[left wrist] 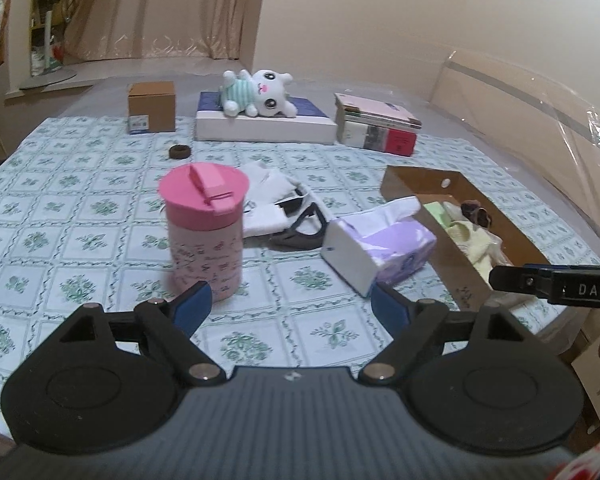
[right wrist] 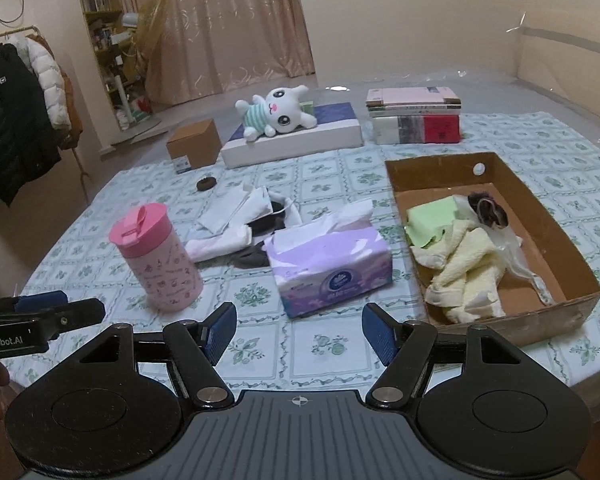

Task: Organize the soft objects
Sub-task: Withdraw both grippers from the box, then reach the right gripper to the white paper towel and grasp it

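Tissue pack (right wrist: 329, 256): soft purple, white sheet poking out, just ahead of right gripper (right wrist: 299, 332) fingers, untouched. Both grippers spread wide, empty; left gripper (left wrist: 291, 309) too.

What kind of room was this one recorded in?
Most likely a bedroom in a home: the work surface looks like a bed under a floral sheet, coats hang on a rack to the side, and floor-length curtains and a bookshelf stand behind.
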A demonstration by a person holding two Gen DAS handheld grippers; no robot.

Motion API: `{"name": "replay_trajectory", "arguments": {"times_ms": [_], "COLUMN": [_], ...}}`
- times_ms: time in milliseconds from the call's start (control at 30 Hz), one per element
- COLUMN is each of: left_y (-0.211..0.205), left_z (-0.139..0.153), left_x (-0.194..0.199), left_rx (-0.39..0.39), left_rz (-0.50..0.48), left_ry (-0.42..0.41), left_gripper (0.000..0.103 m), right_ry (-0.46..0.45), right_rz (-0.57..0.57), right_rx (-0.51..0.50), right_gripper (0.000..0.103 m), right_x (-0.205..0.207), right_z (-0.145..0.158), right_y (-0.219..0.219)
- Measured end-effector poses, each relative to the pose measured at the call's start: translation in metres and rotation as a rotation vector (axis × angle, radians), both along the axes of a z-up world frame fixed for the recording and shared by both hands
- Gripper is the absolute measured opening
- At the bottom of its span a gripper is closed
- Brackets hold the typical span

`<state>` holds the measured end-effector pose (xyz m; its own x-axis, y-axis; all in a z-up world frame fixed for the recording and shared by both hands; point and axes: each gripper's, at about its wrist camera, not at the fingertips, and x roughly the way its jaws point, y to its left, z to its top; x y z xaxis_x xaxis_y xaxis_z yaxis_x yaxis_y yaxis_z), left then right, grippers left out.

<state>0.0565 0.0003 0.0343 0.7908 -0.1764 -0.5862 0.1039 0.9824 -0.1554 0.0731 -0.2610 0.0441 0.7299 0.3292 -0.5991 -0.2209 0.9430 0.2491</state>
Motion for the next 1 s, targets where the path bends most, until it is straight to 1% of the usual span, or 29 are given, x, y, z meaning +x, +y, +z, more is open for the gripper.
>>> {"name": "replay_trajectory", "arguments": {"times_ms": [333,533,633,767,933,1000], "left_y": [0.012,0.028,0.041,0.067,0.107,0.125], "left_z": [-0.008,-0.01,-0.01,-0.009,-0.007,-0.007], "left_x": [0.006,0.013,0.021,0.039,0.071,0.086], "left_rx": [0.014,0.027,0.049,0.102,0.177,0.207], "left_rz": [0.015,0.01,0.012,0.011,-0.02,-0.022], "left_ry": [0.016,0.014,0.011,0.015,-0.001,0.003], "left_gripper": [0.085,0.085,0.085,0.085,0.085,0.085], "right_ry": [0.009,-0.005,-0.05,-0.118,-0.206,-0.24], "right_rz": [0.023,0.066,0.135,0.246,0.456,0.558], "right_rx": [-0.023,-0.062,-0.119,-0.236,-0.415,-0.489], "right_gripper": [0.069,0.069,0.069,0.069,0.069,0.069], "right_x": [0.01,0.029,0.044,0.071,0.107,0.122], "right_z": [-0.007,-0.014,-0.015,-0.017,-0.029,-0.037], "right_y": [0.013,0.022,0.031,0.047,0.073,0.088]}}
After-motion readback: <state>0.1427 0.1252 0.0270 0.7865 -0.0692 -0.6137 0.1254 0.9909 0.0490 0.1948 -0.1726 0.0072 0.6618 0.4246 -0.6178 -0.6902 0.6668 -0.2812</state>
